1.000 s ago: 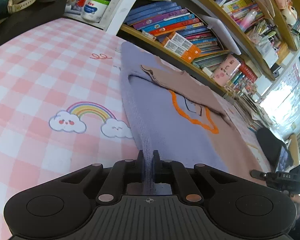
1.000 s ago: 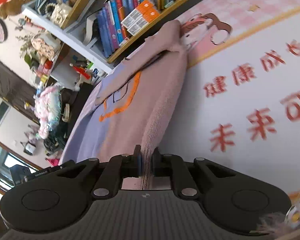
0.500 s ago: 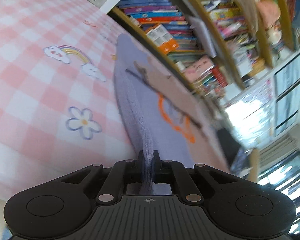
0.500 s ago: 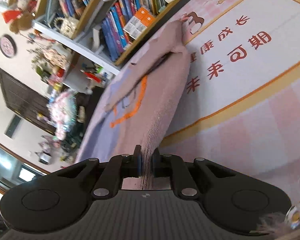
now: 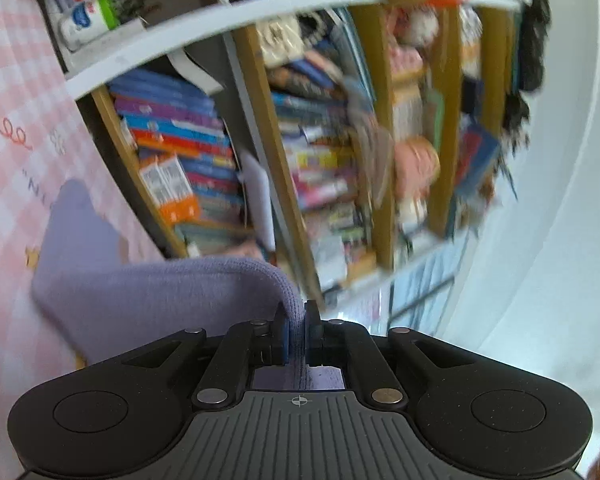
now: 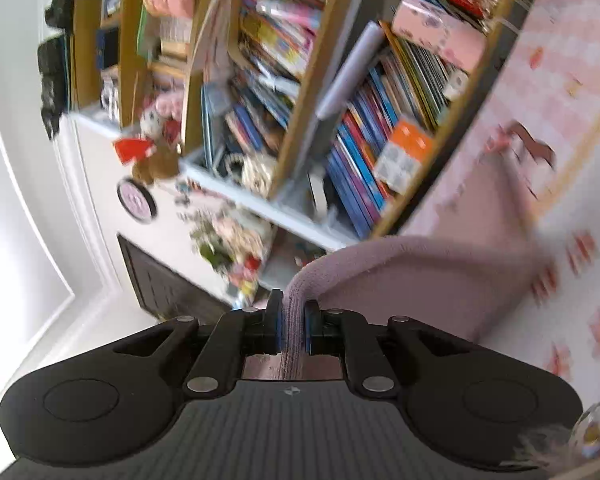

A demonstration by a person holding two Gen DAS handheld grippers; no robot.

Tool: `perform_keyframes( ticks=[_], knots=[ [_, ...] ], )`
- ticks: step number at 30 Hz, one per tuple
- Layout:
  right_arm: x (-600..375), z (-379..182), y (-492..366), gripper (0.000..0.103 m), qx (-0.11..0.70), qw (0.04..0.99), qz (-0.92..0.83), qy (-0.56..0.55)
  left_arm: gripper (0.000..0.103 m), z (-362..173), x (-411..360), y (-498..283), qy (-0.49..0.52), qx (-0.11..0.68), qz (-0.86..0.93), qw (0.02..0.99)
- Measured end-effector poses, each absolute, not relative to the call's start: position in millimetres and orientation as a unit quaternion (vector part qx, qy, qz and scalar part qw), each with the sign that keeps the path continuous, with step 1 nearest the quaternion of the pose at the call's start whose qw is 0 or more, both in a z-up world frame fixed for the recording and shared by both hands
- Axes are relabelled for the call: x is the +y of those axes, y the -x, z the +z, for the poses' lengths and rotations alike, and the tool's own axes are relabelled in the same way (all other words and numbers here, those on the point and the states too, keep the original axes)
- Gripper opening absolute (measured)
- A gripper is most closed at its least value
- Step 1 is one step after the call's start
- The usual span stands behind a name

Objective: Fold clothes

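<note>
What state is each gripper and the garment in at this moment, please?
Left gripper: shut on the sweater's purple edge.
Right gripper: shut on the sweater's pink edge.
Sweater: lifted at both pinched edges, curving over, its far part on the checked cloth.

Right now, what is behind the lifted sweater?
Behind the sweater, a bookshelf full of books. The raised knit, clamped by the left gripper and right gripper, hides the shelf's bottom and nearby mat.

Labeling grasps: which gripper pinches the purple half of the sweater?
The left gripper: purple knit of the sweater runs between its fingers. The right gripper clamps the pinkish-brown half.
</note>
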State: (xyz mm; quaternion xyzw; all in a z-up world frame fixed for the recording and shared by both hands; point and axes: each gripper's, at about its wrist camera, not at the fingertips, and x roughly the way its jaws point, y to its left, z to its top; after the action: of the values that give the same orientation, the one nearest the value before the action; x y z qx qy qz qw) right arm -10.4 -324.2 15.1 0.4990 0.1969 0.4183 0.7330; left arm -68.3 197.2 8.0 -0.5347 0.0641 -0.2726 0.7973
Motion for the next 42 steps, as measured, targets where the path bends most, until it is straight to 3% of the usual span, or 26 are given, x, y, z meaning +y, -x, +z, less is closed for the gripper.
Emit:
perform_keyframes(
  ticks=[5, 12, 14, 17, 18, 19, 20, 21, 25, 29, 31, 35, 37, 38, 42],
  knots=[
    [-319, 16, -60, 0.009, 0.201, 0.730, 0.392, -0.523, 0.006, -7, 222, 23, 0.576, 0.066, -0.244, 0.778],
    [-313, -21, -139, 0.013, 0.264, 0.739, 0.331, -0.524, 0.007, -32, 235, -18, 0.555, 0.146, -0.148, 0.806],
    [-309, -35, -157, 0.020, 0.287, 0.741, 0.312, -0.521, 0.012, -38, 235, -24, 0.545, 0.170, -0.126, 0.812],
    [-310, -53, -167, 0.023, 0.308, 0.738, 0.304, -0.518, 0.023, -45, 235, -25, 0.524, 0.187, -0.101, 0.825],
    [-314, -52, -166, 0.027, 0.306, 0.743, 0.300, -0.514, 0.035, -43, 235, -23, 0.514, 0.185, -0.096, 0.832],
    [-318, -47, -162, 0.043, 0.295, 0.757, 0.295, -0.503, 0.039, -38, 234, -18, 0.500, 0.176, -0.094, 0.843],
    [-323, -42, -157, 0.053, 0.284, 0.771, 0.289, -0.491, 0.039, -31, 231, -12, 0.481, 0.161, -0.097, 0.856],
    [-326, -37, -151, 0.054, 0.270, 0.790, 0.283, -0.473, 0.039, -23, 228, -5, 0.454, 0.143, -0.102, 0.873],
    [-320, -11, -129, 0.050, 0.250, 0.882, 0.241, -0.317, 0.037, 1, 203, 12, 0.296, 0.132, -0.054, 0.944],
    [-284, -9, -124, 0.029, 0.267, 0.927, 0.208, -0.163, 0.037, -5, 194, -5, 0.251, 0.195, -0.010, 0.948],
    [-278, -15, -125, 0.027, 0.278, 0.923, 0.219, -0.147, 0.035, -14, 195, -17, 0.253, 0.236, -0.006, 0.938],
    [-278, -23, -128, 0.024, 0.295, 0.917, 0.221, -0.153, 0.033, -18, 197, -15, 0.252, 0.244, -0.004, 0.936],
    [-279, -24, -129, 0.014, 0.295, 0.913, 0.231, -0.161, 0.016, -20, 201, -12, 0.265, 0.239, -0.002, 0.934],
    [-279, -24, -130, 0.013, 0.294, 0.912, 0.235, -0.165, 0.012, -21, 204, -11, 0.275, 0.234, -0.001, 0.933],
    [-279, -21, -128, 0.010, 0.289, 0.914, 0.233, -0.165, 0.011, -19, 208, -8, 0.296, 0.213, 0.003, 0.931]
  ],
)
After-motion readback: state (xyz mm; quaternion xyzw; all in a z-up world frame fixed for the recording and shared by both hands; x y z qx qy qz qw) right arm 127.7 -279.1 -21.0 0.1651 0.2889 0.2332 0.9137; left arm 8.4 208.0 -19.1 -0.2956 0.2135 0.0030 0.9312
